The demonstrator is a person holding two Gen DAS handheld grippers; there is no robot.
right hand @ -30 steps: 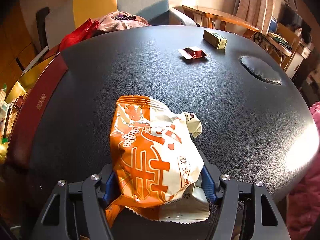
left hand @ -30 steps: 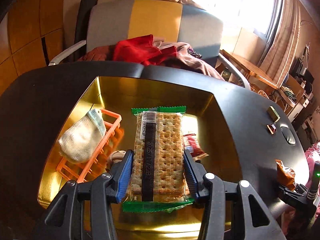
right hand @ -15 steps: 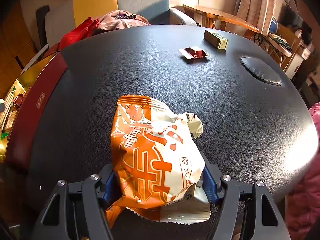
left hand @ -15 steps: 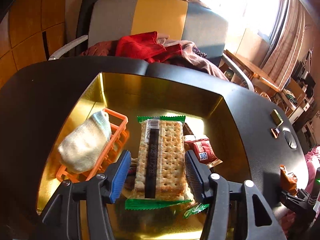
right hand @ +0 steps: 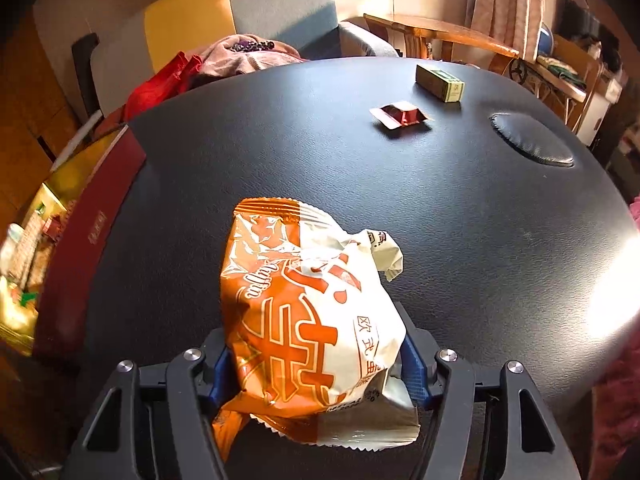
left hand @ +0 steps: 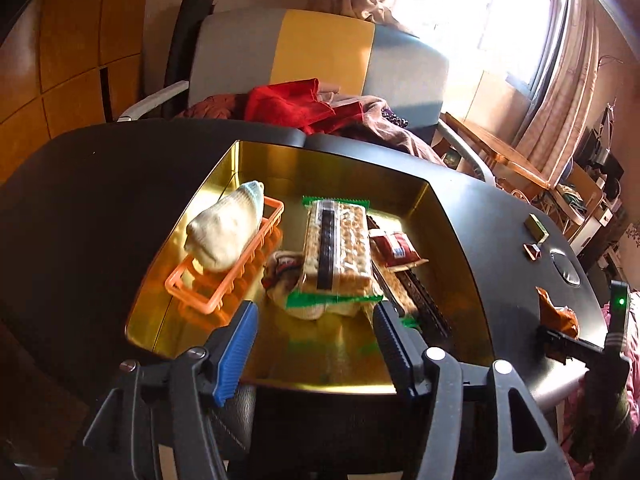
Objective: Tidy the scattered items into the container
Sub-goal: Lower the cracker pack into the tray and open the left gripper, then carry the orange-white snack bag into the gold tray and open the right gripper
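Observation:
The gold-lined container sits on the black table. The cracker pack now lies inside it, on other items. My left gripper is open and empty above the container's near edge. Inside are also an orange plastic basket holding a rolled sock and a red packet. My right gripper is shut on an orange and white snack bag, just above the table. The container's red outer wall shows at the left of the right wrist view.
A small red wrapper and a small green-yellow box lie on the far side of the black table. A round dimple marks the table's right. A chair with clothes stands behind the table.
My left gripper opened and let go of the cracker pack, which now rests in the container; the gripper drew back. My right gripper kept its hold on the snack bag, barely moving.

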